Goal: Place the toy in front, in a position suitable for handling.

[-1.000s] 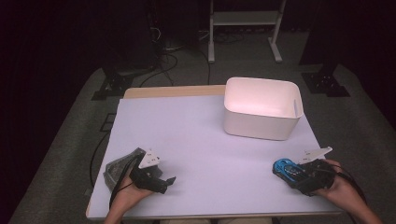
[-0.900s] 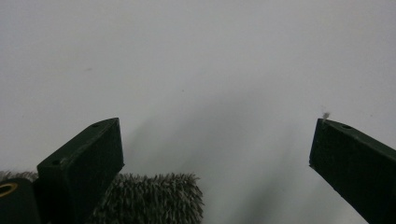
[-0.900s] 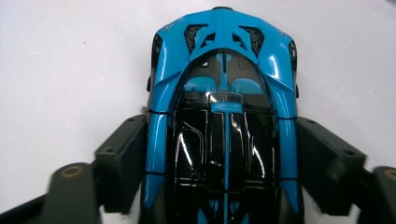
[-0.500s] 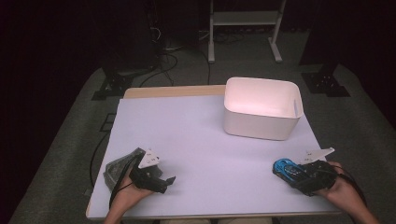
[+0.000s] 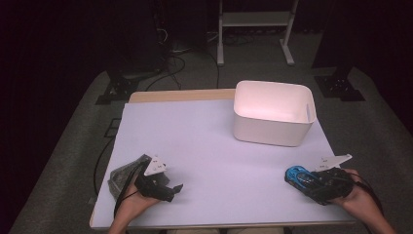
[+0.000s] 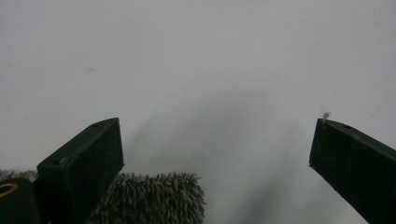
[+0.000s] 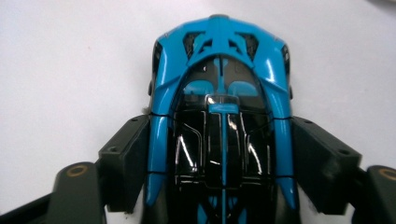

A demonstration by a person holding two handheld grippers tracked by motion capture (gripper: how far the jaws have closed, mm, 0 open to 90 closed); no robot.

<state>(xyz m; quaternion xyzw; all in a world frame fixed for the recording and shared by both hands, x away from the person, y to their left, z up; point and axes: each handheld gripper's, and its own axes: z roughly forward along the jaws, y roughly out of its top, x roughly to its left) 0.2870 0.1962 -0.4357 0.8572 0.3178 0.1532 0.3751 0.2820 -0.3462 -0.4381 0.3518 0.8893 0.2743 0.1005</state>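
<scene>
A blue and black toy car (image 7: 219,88) lies on the white table (image 5: 195,136) at the front right, also seen as the toy car (image 5: 297,175) from above. My right gripper (image 7: 219,140) has it between its jaws; they have just been closing, and both pads touch the car's sides. That right gripper (image 5: 306,181) rests low at the table's front edge in a hand. At the front left, my left gripper (image 5: 173,190) stands open with nothing between its jaws (image 6: 215,140). A grey fuzzy cloth (image 6: 154,200) lies beside its left jaw, under the hand as the cloth (image 5: 121,176).
A white rectangular bin (image 5: 272,131) stands at the back right of the table, with nothing visible inside. A wooden strip (image 5: 180,95) runs along the table's far edge. Dark floor with cables and a metal stand lies beyond.
</scene>
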